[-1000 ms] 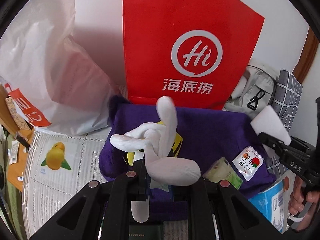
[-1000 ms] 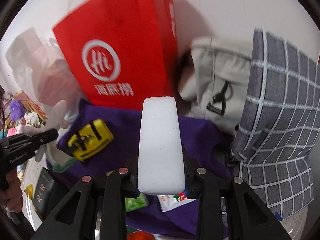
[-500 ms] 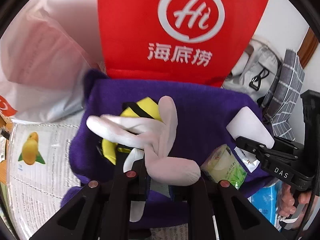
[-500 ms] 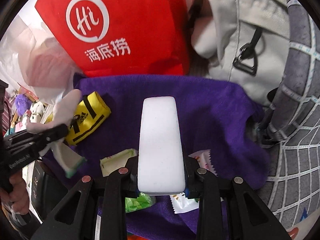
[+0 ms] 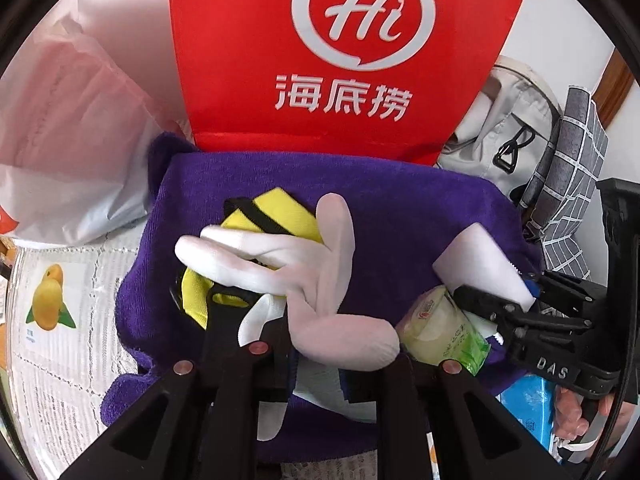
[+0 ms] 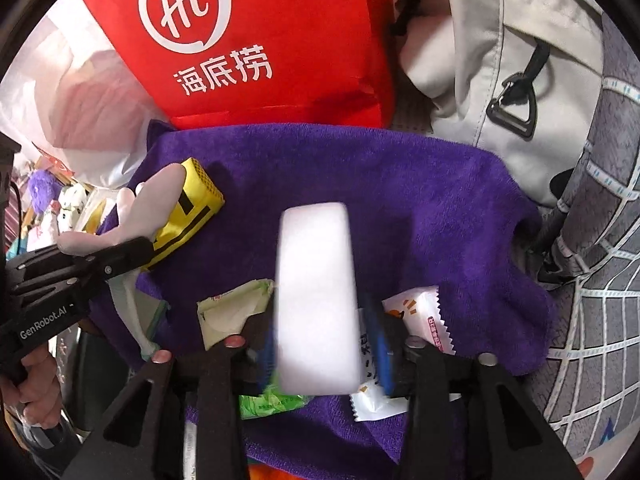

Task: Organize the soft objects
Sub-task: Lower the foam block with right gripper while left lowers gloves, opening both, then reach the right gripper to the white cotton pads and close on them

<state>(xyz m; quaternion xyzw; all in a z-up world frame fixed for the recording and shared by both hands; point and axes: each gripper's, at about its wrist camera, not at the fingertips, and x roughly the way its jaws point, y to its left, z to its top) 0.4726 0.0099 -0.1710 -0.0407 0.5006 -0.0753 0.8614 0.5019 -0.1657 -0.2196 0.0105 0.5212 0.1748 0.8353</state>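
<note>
My left gripper [image 5: 296,320] hangs low over the purple towel [image 5: 400,200]. It holds a pale pink-and-white sock bundle [image 5: 320,272], and its jaws are starting to open. Under the bundle lies a yellow pouch with black stripes [image 5: 280,212]. My right gripper [image 6: 316,328] is opening. The white sponge block [image 6: 316,288] stands between its blue pads, blurred, with gaps showing on both sides. In the right wrist view the left gripper [image 6: 100,264] and sock bundle [image 6: 152,208] sit at the left, over the yellow pouch [image 6: 192,208].
A red paper bag [image 5: 320,60] stands behind the towel, with a white plastic bag [image 5: 68,140] to its left. A green tissue pack [image 6: 236,312] and a snack packet [image 6: 420,312] lie under the right gripper. A grey bag [image 6: 500,60] and checked cloth [image 6: 600,240] crowd the right.
Both grippers have come down toward the purple towel. The right jaws have spread away from the sponge, which now looks loose and blurred. The sock bundle stays with the left gripper.
</note>
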